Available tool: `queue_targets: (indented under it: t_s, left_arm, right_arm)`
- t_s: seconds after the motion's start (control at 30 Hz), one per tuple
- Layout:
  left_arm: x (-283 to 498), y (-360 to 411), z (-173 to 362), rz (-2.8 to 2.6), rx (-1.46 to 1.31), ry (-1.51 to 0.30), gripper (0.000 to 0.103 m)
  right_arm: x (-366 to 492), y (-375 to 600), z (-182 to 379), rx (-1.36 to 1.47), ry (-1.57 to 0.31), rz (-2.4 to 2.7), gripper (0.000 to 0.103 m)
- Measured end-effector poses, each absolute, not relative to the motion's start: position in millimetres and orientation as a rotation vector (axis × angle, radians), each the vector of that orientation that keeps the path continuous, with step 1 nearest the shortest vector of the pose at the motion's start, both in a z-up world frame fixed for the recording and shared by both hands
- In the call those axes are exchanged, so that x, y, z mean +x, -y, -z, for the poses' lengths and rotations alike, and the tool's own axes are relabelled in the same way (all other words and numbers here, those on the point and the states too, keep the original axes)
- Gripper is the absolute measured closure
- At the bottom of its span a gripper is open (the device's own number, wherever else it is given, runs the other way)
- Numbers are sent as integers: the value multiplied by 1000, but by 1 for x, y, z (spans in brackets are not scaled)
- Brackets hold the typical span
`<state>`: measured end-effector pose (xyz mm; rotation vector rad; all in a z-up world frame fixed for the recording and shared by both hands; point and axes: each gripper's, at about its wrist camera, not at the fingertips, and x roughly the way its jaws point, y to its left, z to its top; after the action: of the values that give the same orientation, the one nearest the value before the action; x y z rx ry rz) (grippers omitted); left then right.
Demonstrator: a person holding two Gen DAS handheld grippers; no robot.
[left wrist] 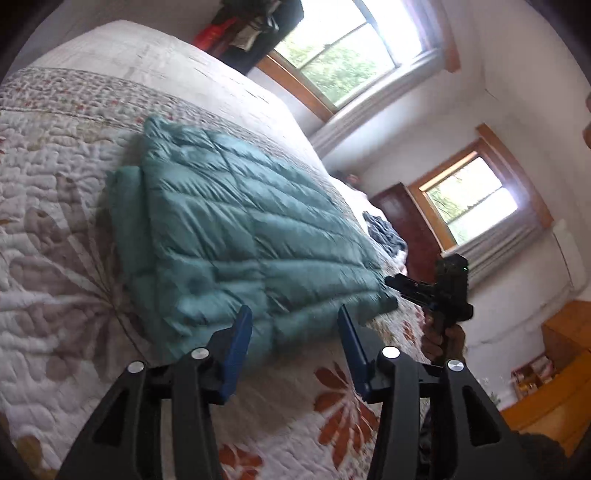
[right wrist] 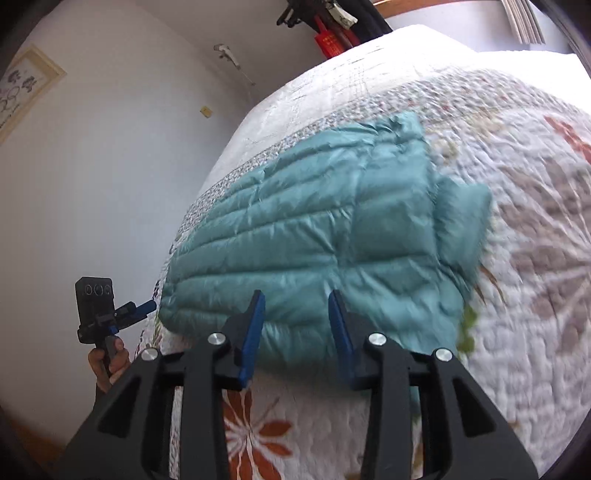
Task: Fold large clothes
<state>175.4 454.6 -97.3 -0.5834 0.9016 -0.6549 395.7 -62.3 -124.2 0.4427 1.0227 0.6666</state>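
A teal quilted puffer jacket point(left wrist: 236, 221) lies folded into a rough rectangle on a white quilted bedspread with brown and orange flower patterns point(left wrist: 55, 229), near the bed's edge. A narrower flap of the same teal fabric point(right wrist: 463, 221) sticks out along one side of the folded bulk.

The left gripper point(left wrist: 293, 350) hangs just short of the jacket's near edge, its blue fingers point(left wrist: 238, 343) spread wide apart with nothing between them and touching nothing. The right gripper point(right wrist: 297, 332) is likewise over the jacket's near edge, blue fingers point(right wrist: 253, 332) parted and empty; whether their tips brush the fabric cannot be told because of blur. Each wrist view shows the other gripper off beside the jacket's corner, gripped by a hand point(right wrist: 110, 360).

Beyond the bed are two wood-framed windows point(left wrist: 347, 48), a dark heap of clothing point(left wrist: 384, 232) at the bed's far side, hanging garments point(left wrist: 251, 26), and a framed picture on the white wall point(right wrist: 22, 88).
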Motion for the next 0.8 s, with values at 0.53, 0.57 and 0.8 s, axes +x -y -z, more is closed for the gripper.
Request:
queue_targets:
  t_s: [0.53,0.57,0.8]
  left_arm:
    - [168,-541,105,481,-747,-921,10]
    - [172,-547,108,471,-765,-936,10]
    - [218,-554,124,446,-827,-1015,9]
  right_arm:
    - [303,9,80,-184,-822,-420,26]
    - [287,-15,81,-290,-789,-421,24]
    - [203,-150,124,-893,-515,-403,13]
